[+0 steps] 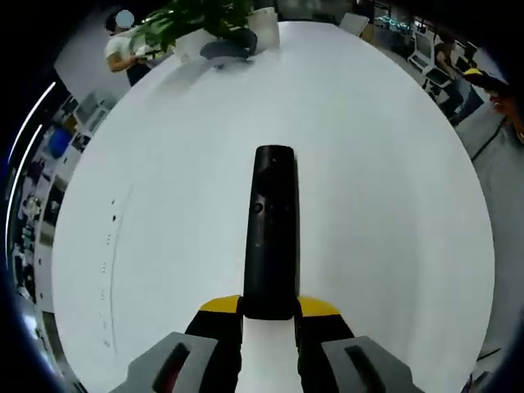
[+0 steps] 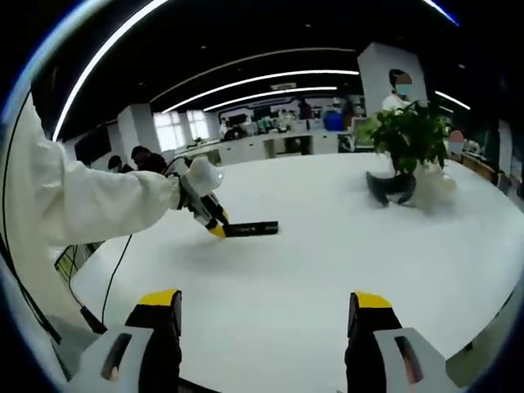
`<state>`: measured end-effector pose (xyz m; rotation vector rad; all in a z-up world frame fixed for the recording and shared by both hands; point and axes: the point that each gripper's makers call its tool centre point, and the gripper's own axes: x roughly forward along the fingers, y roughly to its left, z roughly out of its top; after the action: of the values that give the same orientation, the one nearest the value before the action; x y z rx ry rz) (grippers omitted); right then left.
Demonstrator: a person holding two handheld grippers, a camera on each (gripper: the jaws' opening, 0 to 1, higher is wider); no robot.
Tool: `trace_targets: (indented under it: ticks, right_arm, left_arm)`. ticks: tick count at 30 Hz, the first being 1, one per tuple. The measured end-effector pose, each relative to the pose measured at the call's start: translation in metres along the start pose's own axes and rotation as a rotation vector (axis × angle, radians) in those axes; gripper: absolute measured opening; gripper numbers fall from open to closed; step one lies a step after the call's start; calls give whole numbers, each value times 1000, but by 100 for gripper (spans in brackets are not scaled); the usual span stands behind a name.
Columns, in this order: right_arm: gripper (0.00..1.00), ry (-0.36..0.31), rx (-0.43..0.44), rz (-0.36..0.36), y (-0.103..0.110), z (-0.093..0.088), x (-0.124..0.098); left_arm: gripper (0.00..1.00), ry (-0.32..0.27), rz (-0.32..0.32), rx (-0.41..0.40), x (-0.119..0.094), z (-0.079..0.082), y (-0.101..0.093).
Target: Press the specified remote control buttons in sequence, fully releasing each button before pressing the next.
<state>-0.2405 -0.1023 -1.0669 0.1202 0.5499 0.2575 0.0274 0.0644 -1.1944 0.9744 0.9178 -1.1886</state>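
Black plastic identifies the remote (image 1: pixel 271 233), a long slim bar lying on the white table (image 1: pixel 393 164).

1. Left gripper (image 1: pixel 269 315): in the left gripper view its jaws are closed narrow on the near end of the remote, the yellow pads pressed to either side of it. The body points straight away from the jaws, flat on or just above the table; which cannot be told. Small buttons show on its top face about midway along; their markings are too small to read.

2. Plant (image 1: pixel 201 20): potted, at the far edge of the table, well apart from the remote.

3. Right gripper (image 2: pixel 266 315): in the right gripper view its jaws stand wide apart and hold nothing. It is well apart from the remote (image 2: pixel 250 228), which shows further across the table at the tip of the left gripper (image 2: pixel 219 230), carried by a white-sleeved arm (image 2: pixel 90 205).

Handling (judgement):
- The remote is likely light and rigid. The casing looks smooth and may slip or pivot under a downward push.
- The end grip gives a long lever. Keep the far end supported on the table before pressing.
- Press with one right jaw tip, straight down on the button face, then lift fully clear.
- No press is under way; the right gripper must first close the gap.
- Keep the remote within both views during the approach.
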Motion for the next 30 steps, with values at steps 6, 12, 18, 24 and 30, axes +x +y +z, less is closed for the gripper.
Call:
trace_targets:
  ticks: [6, 12, 18, 24, 30]
  right_arm:
    - [82, 2, 8, -2, -4, 2, 4]
    - [82, 8, 11, 1, -8, 2, 7]
    - [82, -15, 12, 5, -7, 8, 6]
    - [83, -60, -18, 11, 1, 20, -5]
    - [83, -112, -77, 6, 0, 35, -17]
  left_arm:
    - [23, 38, -12, 7, -1, -2, 11]
    - [23, 22, -89, 15, -1, -1, 7]
    - [26, 6, 48, -23, -5, -1, 12]
    - [50, -61, 326, -186, -19, -7, 35]
    - [52, -196, 404, -360, -41, -12, 33]
